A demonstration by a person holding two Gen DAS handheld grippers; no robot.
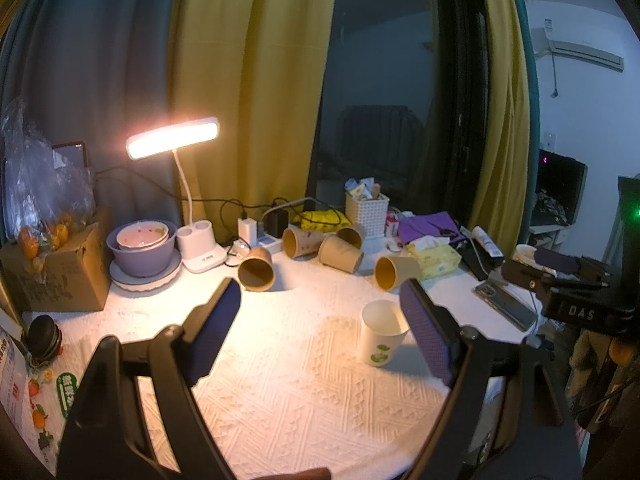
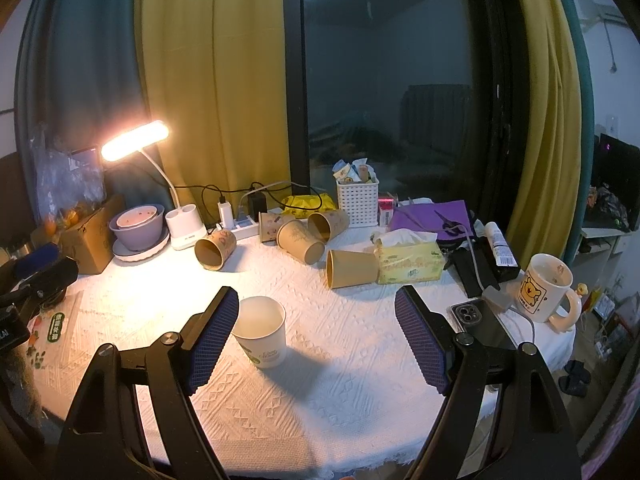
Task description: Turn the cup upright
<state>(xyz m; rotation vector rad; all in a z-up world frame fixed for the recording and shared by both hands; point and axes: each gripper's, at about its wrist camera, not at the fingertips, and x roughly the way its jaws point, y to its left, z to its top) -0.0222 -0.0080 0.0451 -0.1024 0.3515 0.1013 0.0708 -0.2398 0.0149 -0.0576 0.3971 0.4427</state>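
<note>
A white paper cup (image 1: 383, 333) with a green print stands upright, mouth up, on the white textured cloth; it also shows in the right wrist view (image 2: 262, 330). My left gripper (image 1: 320, 300) is open and empty, its right finger close beside the cup. My right gripper (image 2: 316, 304) is open and empty, its left finger just left of the cup. Several brown paper cups lie on their sides behind: one (image 1: 256, 270) near the lamp base, one (image 1: 394, 272) by the tissue box, others (image 1: 340, 254) between them.
A lit desk lamp (image 1: 174, 142), purple bowls (image 1: 142, 246), a cardboard box (image 1: 60, 276) stand at the left. A white basket (image 2: 357, 200), tissue box (image 2: 410, 262), phone (image 2: 476, 318), bear mug (image 2: 544, 288) lie right. The other gripper's body (image 1: 576, 296) is at far right.
</note>
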